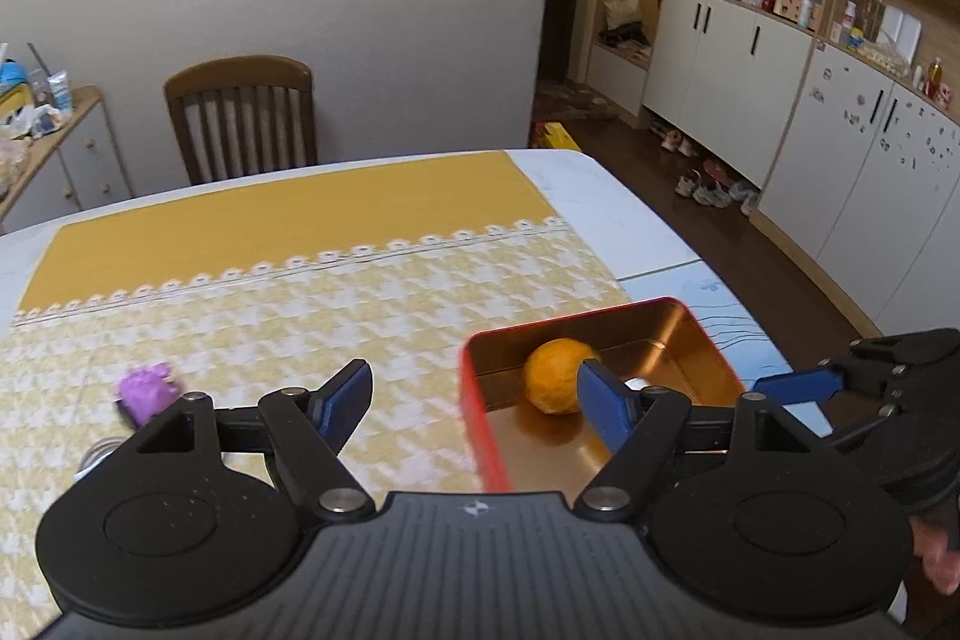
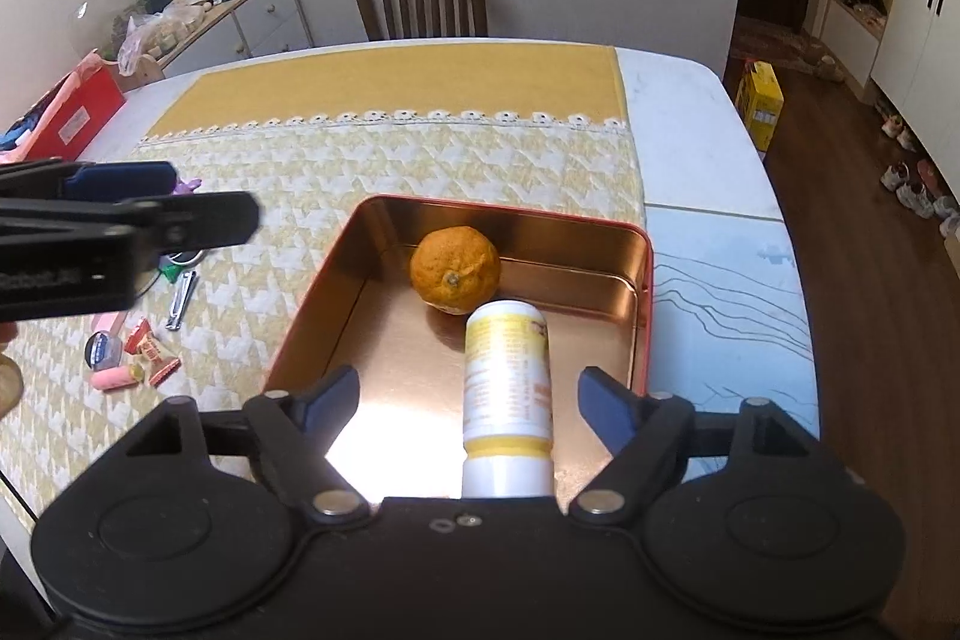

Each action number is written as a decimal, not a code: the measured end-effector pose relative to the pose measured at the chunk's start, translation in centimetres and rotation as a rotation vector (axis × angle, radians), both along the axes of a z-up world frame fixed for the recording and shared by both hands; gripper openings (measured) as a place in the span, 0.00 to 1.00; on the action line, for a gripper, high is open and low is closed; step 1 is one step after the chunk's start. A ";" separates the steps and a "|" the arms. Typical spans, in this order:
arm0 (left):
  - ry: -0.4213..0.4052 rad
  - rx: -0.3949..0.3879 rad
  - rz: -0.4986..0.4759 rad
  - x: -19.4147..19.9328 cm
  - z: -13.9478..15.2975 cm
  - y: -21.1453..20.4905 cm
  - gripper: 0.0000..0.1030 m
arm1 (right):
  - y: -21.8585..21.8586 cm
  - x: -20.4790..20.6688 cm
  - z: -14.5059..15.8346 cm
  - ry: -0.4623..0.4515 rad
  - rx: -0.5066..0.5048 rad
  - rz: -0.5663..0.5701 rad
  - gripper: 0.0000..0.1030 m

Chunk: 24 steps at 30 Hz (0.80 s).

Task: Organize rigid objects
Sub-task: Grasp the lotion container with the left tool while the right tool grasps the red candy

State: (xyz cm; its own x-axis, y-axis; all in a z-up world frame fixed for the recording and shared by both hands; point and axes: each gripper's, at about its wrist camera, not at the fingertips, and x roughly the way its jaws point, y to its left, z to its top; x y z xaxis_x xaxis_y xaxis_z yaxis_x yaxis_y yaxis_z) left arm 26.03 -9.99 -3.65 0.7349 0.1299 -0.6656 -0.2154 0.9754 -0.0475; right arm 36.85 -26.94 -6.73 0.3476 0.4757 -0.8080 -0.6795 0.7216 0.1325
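Tin: red rectangular metal tin with copper-coloured inside (image 2: 642, 292), centre of the right wrist view, resting on the yellow houndstooth cloth (image 2: 420, 160); judged the collecting place.
Contents: round orange fruit (image 2: 455, 269) toward the far wall of the tin; white cylindrical bottle with yellow label (image 2: 507, 388) lying on its side just below it in frame, seemingly touching or nearly so.
Right gripper (image 2: 468, 400): blue-padded jaws spread apart either side of the bottle, no pad pressing on it; bottle lying free on the tin floor, judged delivered.
Left gripper (image 1: 474, 400): jaws apart, nothing between them; poised over the tin's left edge in its own view, orange fruit visible behind the right pad.
Still loose: small purple toy (image 1: 147, 391) at lower left of the left wrist view; silver nail clipper (image 2: 181, 301), pink and red small items (image 2: 135, 352) at lower left of the right wrist view.
Likely next: fetching one of these into the tin.
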 end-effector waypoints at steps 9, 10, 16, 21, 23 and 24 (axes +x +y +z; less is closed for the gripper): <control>-0.032 0.041 0.023 -5.4 -0.3 4.1 0.79 | 1.9 -2.7 1.3 -0.022 0.066 0.010 0.93; -0.045 0.062 0.036 -6.2 -0.3 4.6 0.80 | 2.3 -3.2 1.4 -0.025 0.079 0.024 0.95; -0.086 0.097 0.069 -10.2 -0.4 8.9 0.90 | 5.7 -6.1 1.8 -0.036 0.126 0.088 1.00; -0.058 0.092 0.056 -12.5 -1.8 12.6 0.90 | 8.8 -8.6 1.2 -0.051 0.115 0.123 1.00; -0.039 0.080 0.046 -13.3 -2.7 13.9 0.90 | 10.0 -9.3 0.8 -0.052 0.104 0.128 1.00; -0.031 0.075 0.042 -13.6 -3.2 14.5 0.90 | 10.6 -9.6 0.5 -0.047 0.101 0.127 1.00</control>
